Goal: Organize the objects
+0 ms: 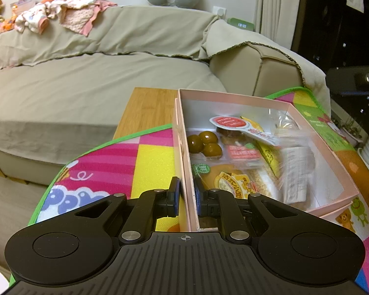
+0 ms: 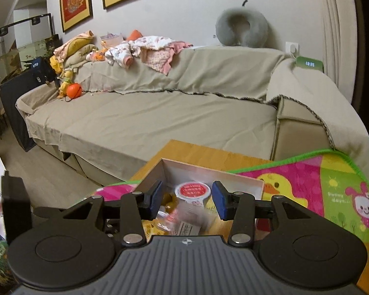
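The left gripper (image 1: 187, 196) pointed forward and downward, its jaws drawn close together, clamped on the wall of the pink box (image 1: 188, 172), one blue pad on each side of it. The right gripper (image 2: 187, 200) also tilted forward and downward, its jaws standing apart with nothing pressed between the blue pads. No hand or sleeve showed in either wrist view.

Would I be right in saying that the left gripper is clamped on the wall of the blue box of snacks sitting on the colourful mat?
Nearly: the box is pink, not blue, as the left wrist view shows. The rest holds: the left gripper is clamped on its near wall, snacks lie inside, and it sits on the colourful mat.
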Demonstrator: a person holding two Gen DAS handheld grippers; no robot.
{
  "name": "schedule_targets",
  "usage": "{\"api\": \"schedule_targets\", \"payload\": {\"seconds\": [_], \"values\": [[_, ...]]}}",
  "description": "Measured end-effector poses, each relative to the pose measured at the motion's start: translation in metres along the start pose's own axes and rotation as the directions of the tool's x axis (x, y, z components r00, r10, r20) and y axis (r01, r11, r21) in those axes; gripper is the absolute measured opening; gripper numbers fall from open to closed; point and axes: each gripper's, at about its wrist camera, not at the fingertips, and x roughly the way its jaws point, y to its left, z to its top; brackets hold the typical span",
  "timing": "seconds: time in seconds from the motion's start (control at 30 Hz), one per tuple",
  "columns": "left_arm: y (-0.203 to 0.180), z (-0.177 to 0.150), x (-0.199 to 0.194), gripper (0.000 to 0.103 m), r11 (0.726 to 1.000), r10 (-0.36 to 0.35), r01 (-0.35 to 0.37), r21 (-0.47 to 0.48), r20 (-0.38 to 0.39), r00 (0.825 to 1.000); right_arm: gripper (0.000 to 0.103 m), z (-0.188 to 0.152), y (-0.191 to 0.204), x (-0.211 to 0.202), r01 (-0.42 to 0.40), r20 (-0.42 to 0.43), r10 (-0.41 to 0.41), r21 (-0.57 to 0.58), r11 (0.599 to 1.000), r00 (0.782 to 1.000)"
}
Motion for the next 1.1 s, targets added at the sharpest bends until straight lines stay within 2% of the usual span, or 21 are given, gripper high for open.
{"api": "schedule_targets", "payload": {"seconds": [0.2,0.33,0.43,0.57,0.7,0.83,0.9,0.93,1.0,1.1], "values": [[0.0,0.0,0.0,0.014,1.0,0.0,0.0,0.0,0.0,1.0,0.048,-0.012,-0.01,-0.005,0.021,-0.017,-0.021,-0.004,1.0,1.0],[0.0,0.0,0.0,0.014,1.0,-0.001,0.001,0.0,0.001,1.0,0.061,-0.025,-0.008,-0.011,0.044,-0.02,-0.045,-0.054,0.998,0.999],[0.0,0.0,0.0,0.014,1.0,0.0,0.0,0.0,0.001,1.0,0.062,-0.036,-0.005,-0.018,0.045,-0.03,-0.047,-0.079,0.996,0.998],[0.0,0.0,0.0,0.014,1.0,0.001,-0.001,-0.007,0.008,1.0,0.068,-0.051,-0.004,-0.025,0.053,-0.04,-0.055,-0.06,0.997,0.998],[-0.001,0.0,-0.014,0.014,0.999,0.028,-0.026,-0.025,0.085,0.996,0.07,-0.07,-0.006,-0.031,0.093,-0.036,-0.094,-0.023,0.995,0.995],[-0.007,-0.005,-0.047,0.015,0.997,0.08,-0.078,-0.017,0.193,0.978,0.073,-0.093,-0.006,-0.045,0.158,0.007,-0.158,0.013,0.987,0.987],[-0.013,-0.017,-0.073,0.015,0.987,0.161,-0.16,-0.028,0.285,0.945,0.079,-0.109,-0.004,-0.056,0.169,0.032,-0.17,0.041,0.985,0.985],[-0.016,-0.022,-0.086,0.014,0.984,0.176,-0.171,-0.042,0.317,0.932,0.083,-0.116,-0.003,-0.059,0.174,0.043,-0.177,0.052,0.983,0.983],[-0.021,-0.039,-0.107,0.014,0.986,0.164,-0.153,-0.058,0.348,0.923,0.088,-0.136,0.003,-0.068,0.191,0.058,-0.195,0.072,0.979,0.979],[-0.037,-0.075,-0.118,0.015,0.994,0.112,-0.11,-0.022,0.27,0.956,0.096,-0.168,0.014,-0.077,0.199,0.029,-0.203,0.106,0.974,0.979]]}}
